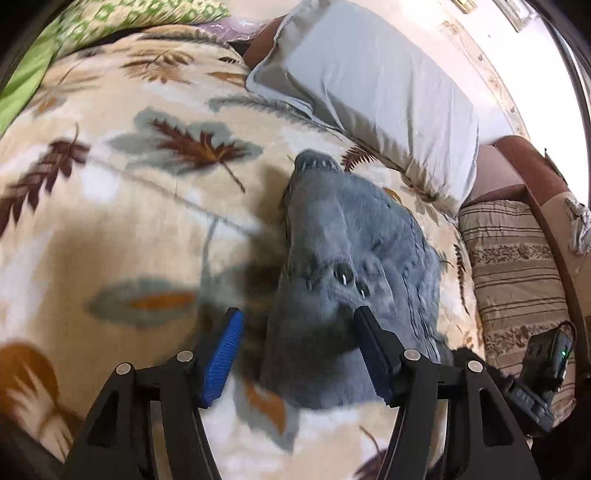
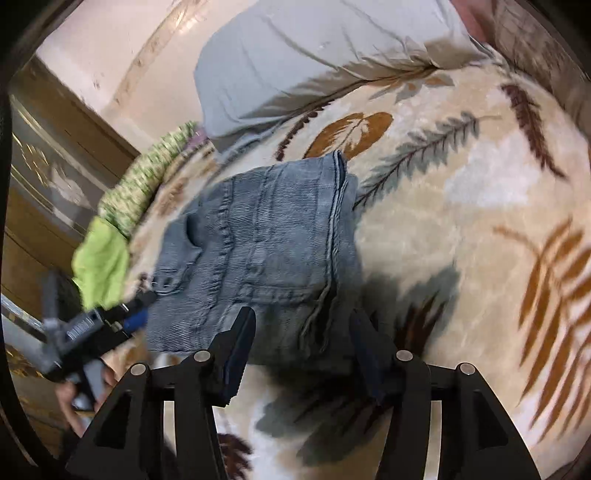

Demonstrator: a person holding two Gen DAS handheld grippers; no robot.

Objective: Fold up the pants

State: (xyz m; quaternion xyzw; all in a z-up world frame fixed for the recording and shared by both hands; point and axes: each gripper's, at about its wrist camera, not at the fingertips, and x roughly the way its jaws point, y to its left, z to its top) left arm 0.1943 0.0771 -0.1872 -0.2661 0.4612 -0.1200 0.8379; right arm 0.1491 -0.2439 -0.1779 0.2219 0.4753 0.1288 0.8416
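The blue-grey denim pants (image 1: pixel 351 266) lie folded into a compact stack on a cream blanket with leaf prints (image 1: pixel 129 229). My left gripper (image 1: pixel 299 321) hovers over their near edge, open, its blue pads (image 1: pixel 225 354) apart and pressing on nothing. In the right wrist view the pants (image 2: pixel 266 251) show a pocket and seams. My right gripper (image 2: pixel 303 325) is open above their near edge, the cloth lying loose below its fingers. The left gripper (image 2: pixel 140 310) shows at the pants' left side, held by a hand (image 2: pixel 74 402).
A grey pillow (image 1: pixel 369 85) (image 2: pixel 314 55) lies beyond the pants. A green patterned cloth (image 1: pixel 110 22) (image 2: pixel 147 177) is bunched at the bed's far left. A striped cushion (image 1: pixel 517 266) sits at the right. Wooden furniture (image 2: pixel 44 166) stands past the bed's edge.
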